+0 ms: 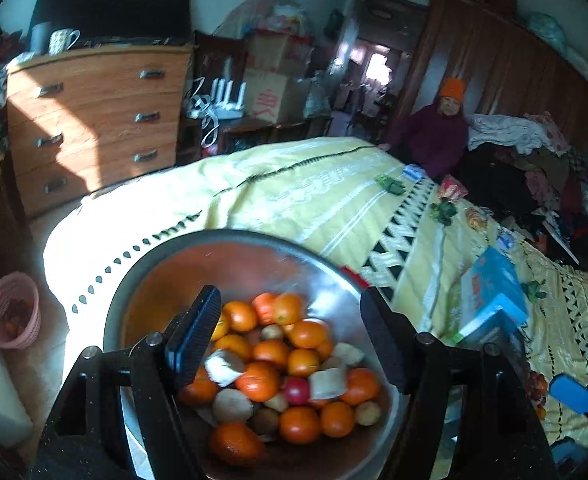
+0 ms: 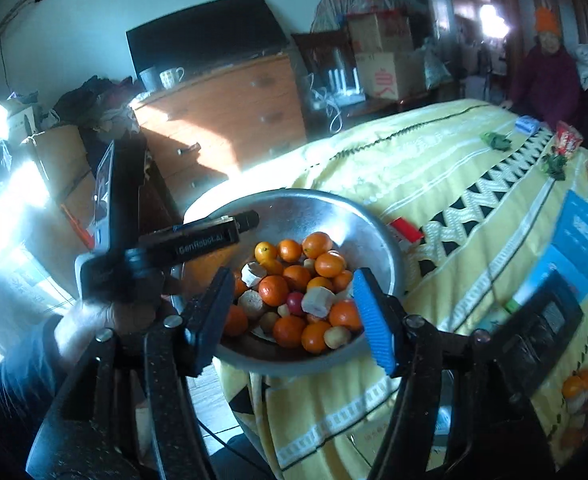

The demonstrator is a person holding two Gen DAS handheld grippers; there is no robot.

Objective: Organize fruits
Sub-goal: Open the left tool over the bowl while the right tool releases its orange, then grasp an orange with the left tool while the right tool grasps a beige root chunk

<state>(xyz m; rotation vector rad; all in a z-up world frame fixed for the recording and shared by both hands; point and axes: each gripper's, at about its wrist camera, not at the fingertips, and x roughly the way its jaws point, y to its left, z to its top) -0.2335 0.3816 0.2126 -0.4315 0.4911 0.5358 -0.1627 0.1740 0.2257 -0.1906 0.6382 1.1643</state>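
Bed [image 2: 434, 168] with yellow cover, steel bowl [image 2: 294, 204] at its near corner. Bowl holds oranges [image 1: 260, 380] plus pale chunks (one red fruit too). Left gripper [image 1: 290, 336] and right gripper [image 2: 290, 296] both wide, empty, above bowl

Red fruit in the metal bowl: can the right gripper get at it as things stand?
Probably yes: the right gripper is open above the bowl, and the red fruit shows on top, though tangerines crowd it.
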